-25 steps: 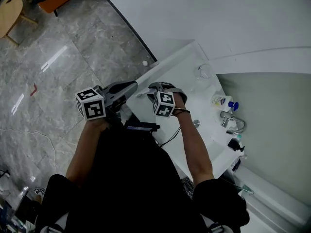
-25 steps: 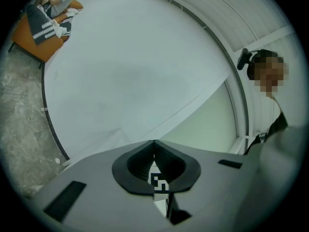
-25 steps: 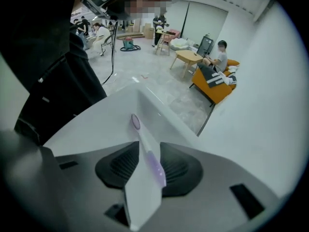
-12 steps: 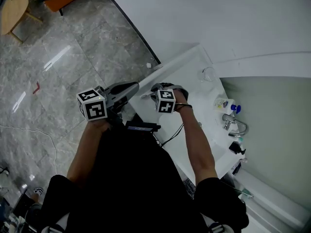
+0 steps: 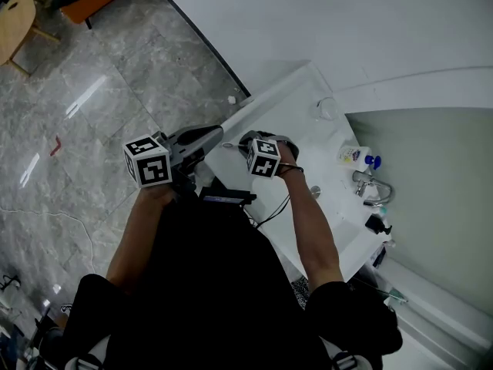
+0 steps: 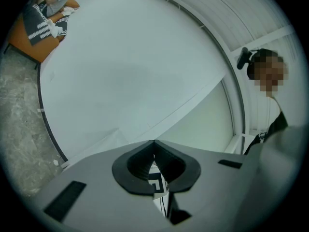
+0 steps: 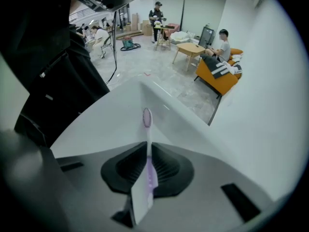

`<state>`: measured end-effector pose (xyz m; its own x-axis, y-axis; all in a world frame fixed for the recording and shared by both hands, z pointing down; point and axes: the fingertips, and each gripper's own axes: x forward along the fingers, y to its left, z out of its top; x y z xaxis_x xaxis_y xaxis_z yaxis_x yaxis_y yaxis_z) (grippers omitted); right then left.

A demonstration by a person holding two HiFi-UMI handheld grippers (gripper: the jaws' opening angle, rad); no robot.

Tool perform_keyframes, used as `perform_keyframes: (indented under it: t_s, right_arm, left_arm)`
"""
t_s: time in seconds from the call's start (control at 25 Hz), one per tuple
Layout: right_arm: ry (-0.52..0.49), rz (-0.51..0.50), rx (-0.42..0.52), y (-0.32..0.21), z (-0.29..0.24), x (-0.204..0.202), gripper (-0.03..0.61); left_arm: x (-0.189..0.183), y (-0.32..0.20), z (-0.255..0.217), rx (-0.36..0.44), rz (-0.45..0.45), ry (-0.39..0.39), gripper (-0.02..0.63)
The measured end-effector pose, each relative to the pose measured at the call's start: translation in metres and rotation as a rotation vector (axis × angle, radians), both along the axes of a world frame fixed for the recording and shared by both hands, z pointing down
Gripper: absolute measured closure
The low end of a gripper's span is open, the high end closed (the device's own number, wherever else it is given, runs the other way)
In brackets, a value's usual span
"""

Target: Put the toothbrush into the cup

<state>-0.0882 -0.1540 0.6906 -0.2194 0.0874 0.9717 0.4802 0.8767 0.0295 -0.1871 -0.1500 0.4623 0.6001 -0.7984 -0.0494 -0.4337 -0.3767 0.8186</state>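
A white counter (image 5: 296, 118) runs along a white wall above a grey stone floor (image 5: 92, 91). A sink is set at the counter's right end.

Nearest the person, the left gripper (image 6: 153, 144) is held level off the counter's edge. Its jaws are pressed together with nothing between them.

Just beyond it, the right gripper (image 7: 147, 146) points steeply down at the counter. Its jaws are closing, and the toothbrush (image 7: 149, 175) runs lengthwise between them. The pads already bear on its handle where the purple section begins. The thin white neck and small head stick out past the fingertips, over the counter's near corner. Whether the head rests on the surface or hangs just clear of it is not plain from this angle.

Farther along, near the wall, the clear cup (image 5: 326, 109) stands upright, well apart from the brush. The faucet (image 5: 370, 187) is beyond it to the right.

The brush looks very light, stiff and slim, and its smooth plastic could pivot or slide in a loose pinch. The thicker handle is the place to hold it, as here, rather than the narrow neck. That leaves a long free end to lower into the cup. The cup itself looks light enough to tip if the brush knocks its rim.
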Motion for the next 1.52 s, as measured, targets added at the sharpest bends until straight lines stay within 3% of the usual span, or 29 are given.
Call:
perform_keyframes:
  t_s: [0.2,0.4,0.68,0.8,1.0,1.24,1.4,1.52]
  right_arm:
    - [-0.148,0.315,-0.044,-0.023,-0.023,-0.003,0.54]
    - [-0.383,0.759,-0.175,-0.058,-0.056,0.004,0.54]
    - [-0.912,1.37,-0.496,-0.114,-0.128,0.035,0.54]
    - [-1.139,1.553,-0.593,-0.129,-0.159,0.06,0.54]
    - [-1.465,1.645,-0.7,-0.134,-0.213,0.083,0.54]
    - [-1.782,1.662,-0.82,-0.132,-0.266,0.103,0.54]
    - [-1.926,1.622,-0.89,-0.127,-0.294,0.107,0.54]
    - [-1.957,1.6,-0.937,-0.127,-0.3,0.104,0.54]
  left_arm:
    - [0.008,-0.009,-0.002,0.011,0.048,0.01,0.604]
    - [0.02,-0.021,-0.006,0.029,0.114,0.026,0.604]
    - [0.04,-0.042,-0.013,0.059,0.221,0.04,0.604]
    - [0.05,-0.047,-0.016,0.071,0.274,0.052,0.604]
    - [0.066,-0.054,-0.018,0.084,0.362,0.057,0.604]
    - [0.087,-0.059,-0.01,0.086,0.435,0.012,0.604]
    - [0.1,-0.059,-0.002,0.075,0.467,-0.042,0.603]
    - [0.11,-0.06,-0.005,0.082,0.489,-0.035,0.603]
